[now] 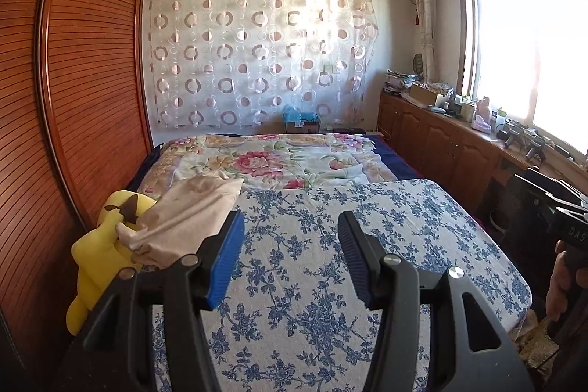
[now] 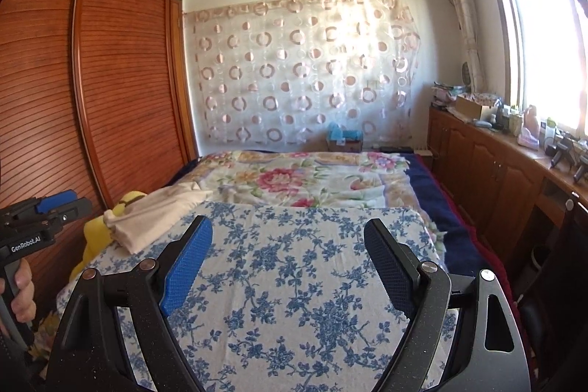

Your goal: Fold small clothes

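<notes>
Both grippers hover over the blue-flowered board point(image 1: 330, 245) – the left gripper point(image 1: 290, 237) half spread, the right gripper point(image 2: 288, 245) spread wide, nothing between either's pads. The beige garment point(image 1: 183, 219) lies folded at the board's far left corner, against a yellow plush toy point(image 1: 99, 245)

Blue-flowered worktop point(image 2: 294, 263) lies bare across its middle and right side: open passage for both tongs. Far-left corner blocked by beige folded garment point(image 1: 183, 219), resting against a yellow plush toy point(image 1: 99, 245) (partly hidden). Slatted wardrobe point(image 1: 73, 98) walls the left edge. Flowered bed point(image 2: 301, 179) beyond, flat, unobstructed.
</notes>
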Motion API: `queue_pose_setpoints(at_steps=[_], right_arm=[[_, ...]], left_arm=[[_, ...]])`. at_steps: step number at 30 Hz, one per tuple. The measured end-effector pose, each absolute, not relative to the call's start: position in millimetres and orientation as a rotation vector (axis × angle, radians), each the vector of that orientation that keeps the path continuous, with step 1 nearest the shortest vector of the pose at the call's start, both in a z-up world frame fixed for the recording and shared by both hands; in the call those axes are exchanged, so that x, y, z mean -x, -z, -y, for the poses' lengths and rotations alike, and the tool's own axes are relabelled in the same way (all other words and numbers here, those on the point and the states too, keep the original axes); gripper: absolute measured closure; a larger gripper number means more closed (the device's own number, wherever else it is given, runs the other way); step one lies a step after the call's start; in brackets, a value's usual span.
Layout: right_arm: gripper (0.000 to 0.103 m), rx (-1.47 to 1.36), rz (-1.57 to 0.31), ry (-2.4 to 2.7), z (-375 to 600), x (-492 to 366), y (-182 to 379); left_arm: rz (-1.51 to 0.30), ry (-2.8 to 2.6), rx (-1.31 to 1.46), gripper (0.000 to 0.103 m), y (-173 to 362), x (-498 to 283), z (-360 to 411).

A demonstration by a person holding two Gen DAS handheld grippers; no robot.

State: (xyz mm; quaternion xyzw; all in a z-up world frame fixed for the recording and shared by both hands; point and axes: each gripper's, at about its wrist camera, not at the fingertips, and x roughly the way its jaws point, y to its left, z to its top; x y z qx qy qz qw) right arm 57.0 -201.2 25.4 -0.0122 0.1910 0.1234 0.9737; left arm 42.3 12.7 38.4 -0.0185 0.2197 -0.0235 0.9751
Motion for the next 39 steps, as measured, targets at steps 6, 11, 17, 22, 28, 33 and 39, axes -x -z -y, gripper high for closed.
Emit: queue_pose_setpoints(at_steps=[6, 11, 17, 22, 28, 33, 39], right_arm=[[0.017, 0.027, -0.387, -0.248, 197.8, -55.6, -24.8], [0.017, 0.026, -0.387, -0.248, 197.3, -54.8, -24.3], [0.017, 0.026, -0.388, -0.251, 194.2, -55.2, -23.9], [0.017, 0.027, -0.388, -0.251, 192.6, -54.9, -23.6], [0.017, 0.027, -0.387, -0.248, 192.2, -54.9, -24.0], [0.017, 0.028, -0.388, -0.251, 192.6, -54.8, -23.5], [0.017, 0.028, -0.388, -0.249, 192.4, -54.6, -23.6]], left_arm=[[-0.439, 0.044, 0.040, 0.050, -38.0, -40.2, -13.5], [-0.439, 0.044, 0.039, 0.050, -38.0, -40.4, -13.8], [-0.439, 0.045, 0.038, 0.050, -37.8, -40.3, -14.0], [-0.438, 0.044, 0.038, 0.050, -37.7, -40.2, -13.8], [-0.436, 0.045, 0.038, 0.050, -37.1, -39.2, -14.6], [-0.435, 0.044, 0.038, 0.050, -36.8, -39.1, -14.6], [-0.435, 0.044, 0.038, 0.050, -36.3, -38.9, -14.3]])
